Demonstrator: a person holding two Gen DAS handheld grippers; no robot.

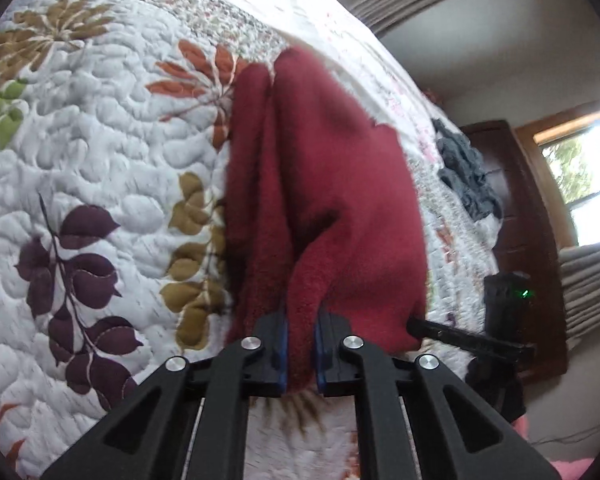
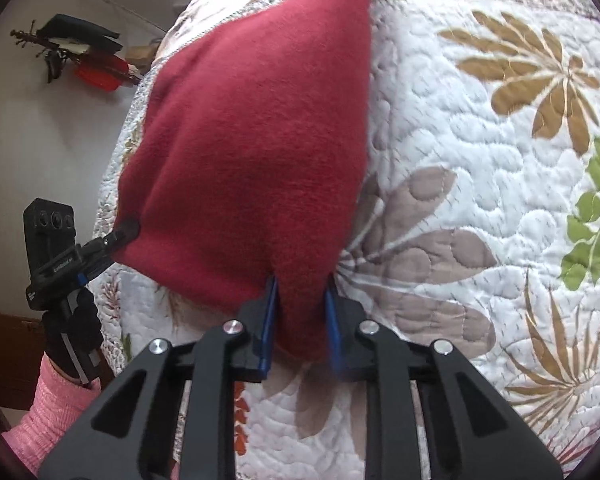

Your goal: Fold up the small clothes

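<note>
A dark red fleece garment hangs over the flowered quilt, held at its near edge by both grippers. My left gripper is shut on a bunched fold of it between blue pads. The right gripper shows as a black bar touching the cloth's right corner. In the right wrist view the red garment spreads smooth and wide, and my right gripper is shut on its lower edge. The left gripper pinches the garment's left corner, held by a gloved hand with a pink sleeve.
A crumpled grey cloth lies on the quilt near the bed's far right edge. Dark wooden furniture, a window and curtains stand beyond it. White wall with hung items lies left of the bed. The quilt stretches to the right.
</note>
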